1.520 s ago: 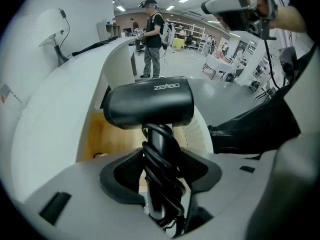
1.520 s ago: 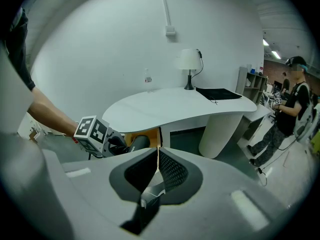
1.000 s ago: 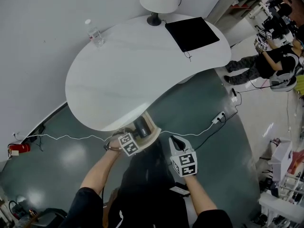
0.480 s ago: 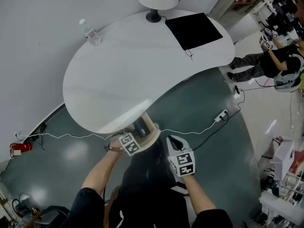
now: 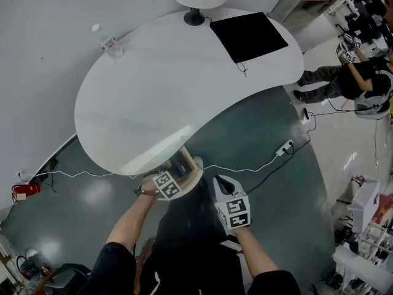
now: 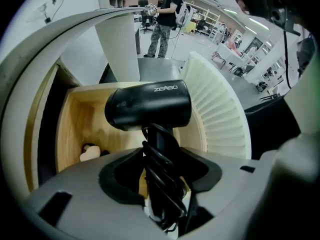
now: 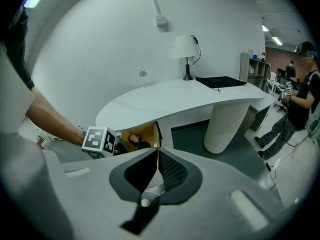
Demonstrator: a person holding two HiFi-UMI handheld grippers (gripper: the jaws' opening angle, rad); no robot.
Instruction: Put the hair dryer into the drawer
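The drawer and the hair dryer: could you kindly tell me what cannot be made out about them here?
- Left gripper view: the dryer, held by the left gripper, covers the drawer floor; contact unclear.
- Same view: a pale object in the drawer is cut off by the gripper body; unidentifiable.
- Head view: table edge and gripper cube hide most of the dryer.

Hair dryer (image 6: 147, 104): black, barrel crosswise, handle pointing down with cord wound round it; centre of the left gripper view.
Hold: handle clamped between the left gripper (image 6: 159, 184) fingers.
Drawer (image 6: 75, 121): pulled open, pale wood inside, white ribbed curved front; just behind the dryer.
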